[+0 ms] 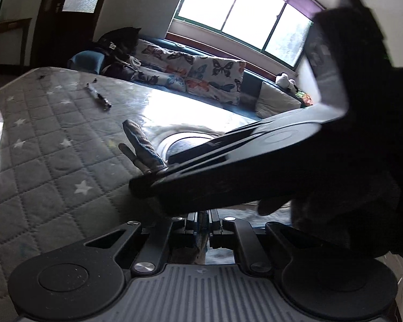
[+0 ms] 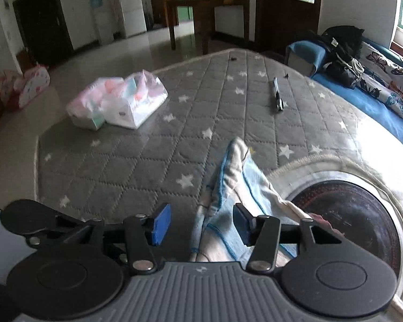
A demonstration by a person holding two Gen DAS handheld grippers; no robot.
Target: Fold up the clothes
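A pale cloth with blue edging (image 2: 236,177) rises in a peak over the grey quilted star-patterned surface (image 2: 147,161). My right gripper (image 2: 201,224) stands open around it, and its blue pads (image 2: 161,224) do not press the fabric. In the left wrist view the right gripper (image 1: 145,179) crosses in front as a dark bar, with the cloth's tip (image 1: 142,145) sticking up past its fingers. Low in that view my left gripper (image 1: 204,222) is shut, and a thin strip of the cloth shows between its pads.
A round dark disc with a pale rim (image 2: 349,220) lies right of the cloth. Plastic-wrapped tissue packs (image 2: 118,102) sit at the far left, and a pen (image 2: 278,96) lies farther back. A blue sofa with butterfly cushions (image 1: 196,72) and a black bag (image 2: 341,45) borders the surface.
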